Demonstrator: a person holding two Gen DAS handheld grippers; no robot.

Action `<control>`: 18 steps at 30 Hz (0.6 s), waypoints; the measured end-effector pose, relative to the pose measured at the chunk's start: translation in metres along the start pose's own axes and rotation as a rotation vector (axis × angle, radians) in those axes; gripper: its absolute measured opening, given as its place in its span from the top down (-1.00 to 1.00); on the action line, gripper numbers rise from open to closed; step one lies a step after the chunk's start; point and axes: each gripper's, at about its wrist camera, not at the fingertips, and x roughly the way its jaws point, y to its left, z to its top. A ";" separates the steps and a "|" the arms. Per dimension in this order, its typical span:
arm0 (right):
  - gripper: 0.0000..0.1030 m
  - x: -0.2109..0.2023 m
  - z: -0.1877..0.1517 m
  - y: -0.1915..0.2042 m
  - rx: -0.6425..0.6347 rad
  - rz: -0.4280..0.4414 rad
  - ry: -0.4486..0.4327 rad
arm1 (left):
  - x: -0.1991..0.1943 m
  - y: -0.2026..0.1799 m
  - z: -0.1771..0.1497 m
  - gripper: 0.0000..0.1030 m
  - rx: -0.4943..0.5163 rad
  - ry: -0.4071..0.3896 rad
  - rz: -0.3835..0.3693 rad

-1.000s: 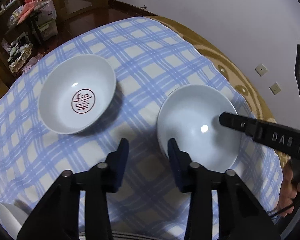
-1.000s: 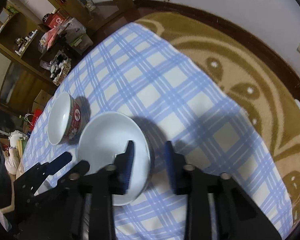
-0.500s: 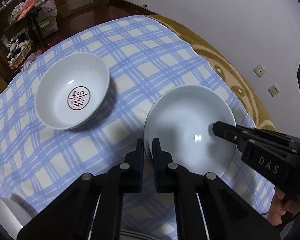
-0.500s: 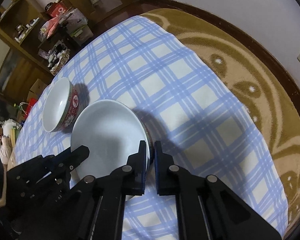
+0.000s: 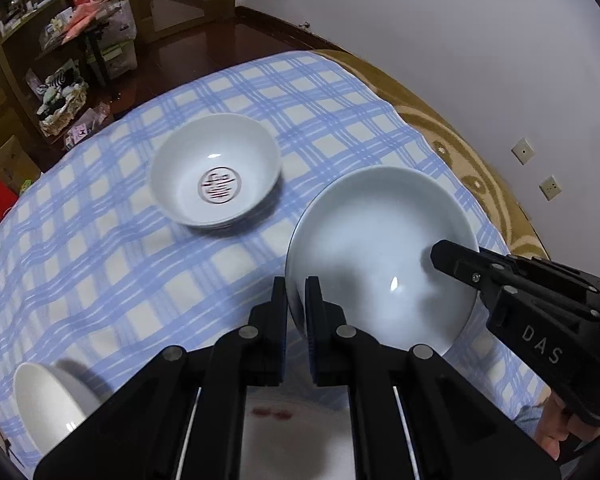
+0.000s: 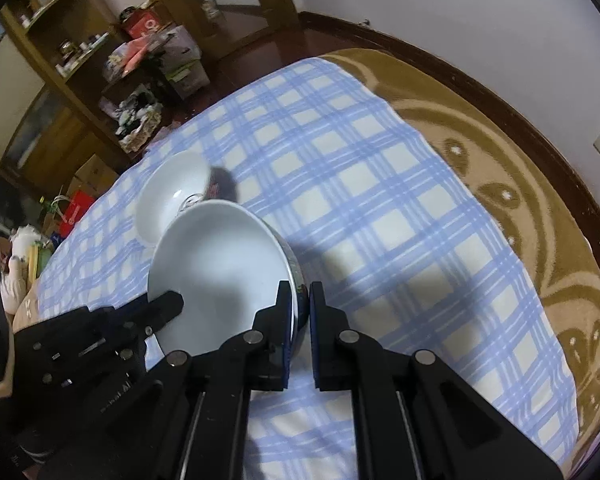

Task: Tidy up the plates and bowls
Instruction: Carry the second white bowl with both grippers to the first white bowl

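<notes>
A plain white bowl [image 5: 376, 248] hangs tilted a little above the blue checked cloth, held by both grippers on opposite sides of its rim. My left gripper [image 5: 296, 285] is shut on the near rim. My right gripper [image 5: 440, 256] pinches the right side of the rim. In the right wrist view the same bowl [image 6: 220, 264] has my right gripper [image 6: 299, 294] shut on its rim, with the left gripper [image 6: 172, 305] at the bowl's lower left edge. A second white bowl with a red emblem inside [image 5: 216, 178] rests on the cloth just beyond; in the right wrist view this emblem bowl [image 6: 172, 200] sits directly behind the held one.
The blue checked cloth [image 5: 100, 248] covers a round table with a brown patterned border [image 6: 540, 216] by the wall. Another white bowl [image 5: 48, 408] sits at the near left edge. A white dish with red marks [image 5: 288, 432] lies under my left gripper. Cluttered shelves stand behind the table.
Both grippers closed on the plain bowl's rim, then lifted it off the cloth. It now hangs nearer the emblem bowl, and a white dish has come into view below the left gripper.
</notes>
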 end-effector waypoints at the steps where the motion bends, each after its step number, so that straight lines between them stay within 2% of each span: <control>1: 0.83 -0.002 -0.001 0.004 -0.001 0.009 -0.002 | -0.004 0.004 -0.001 0.83 -0.004 -0.002 -0.002; 10: 0.83 -0.013 -0.014 0.044 -0.017 0.097 -0.014 | -0.046 0.049 -0.018 0.85 -0.076 -0.025 -0.015; 18: 0.83 -0.012 -0.028 0.106 -0.076 0.160 -0.036 | -0.080 0.100 -0.043 0.85 -0.141 -0.051 0.061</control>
